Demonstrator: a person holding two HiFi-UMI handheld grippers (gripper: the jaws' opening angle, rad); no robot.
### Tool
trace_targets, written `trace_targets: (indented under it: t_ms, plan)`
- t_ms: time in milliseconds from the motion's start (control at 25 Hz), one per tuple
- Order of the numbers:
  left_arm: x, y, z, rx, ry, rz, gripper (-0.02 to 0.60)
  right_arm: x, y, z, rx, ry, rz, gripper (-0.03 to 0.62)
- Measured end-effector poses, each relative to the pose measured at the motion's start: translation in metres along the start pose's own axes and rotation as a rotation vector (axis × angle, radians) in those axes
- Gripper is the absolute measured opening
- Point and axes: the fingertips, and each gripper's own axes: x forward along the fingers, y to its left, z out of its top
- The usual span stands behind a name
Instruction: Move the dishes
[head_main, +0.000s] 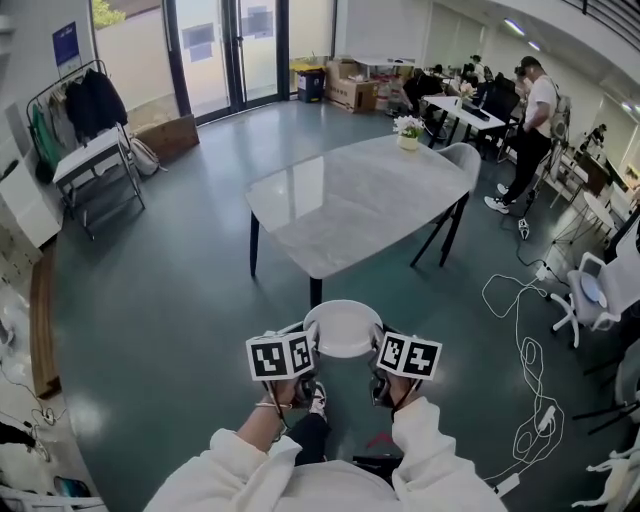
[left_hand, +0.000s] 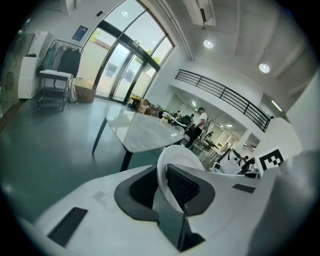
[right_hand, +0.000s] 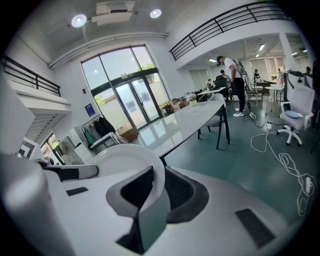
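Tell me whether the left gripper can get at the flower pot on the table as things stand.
Probably not. The left gripper is clamped on the rim of the white plate, shared with the right gripper, and the flower pot stands at the far end of the table, the whole tabletop away.

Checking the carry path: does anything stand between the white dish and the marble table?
Nothing visible does. The white dish, held by the left gripper and right gripper, has only bare floor before the table.
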Motion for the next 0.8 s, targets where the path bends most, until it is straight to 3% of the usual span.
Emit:
trace_targets:
  t_ms: [360,800]
  plan:
    - [0.049,0.007,0.032,-0.006,0.000,-0.032,0.052,0.036,-0.015,0.038,-0.016,-0.015,-0.026,0.126]
    - [0.117,0.022,0.099,0.003,0.011,-0.049,0.052,0.099,-0.024,0.107,-0.009,-0.025,-0.041,0.124]
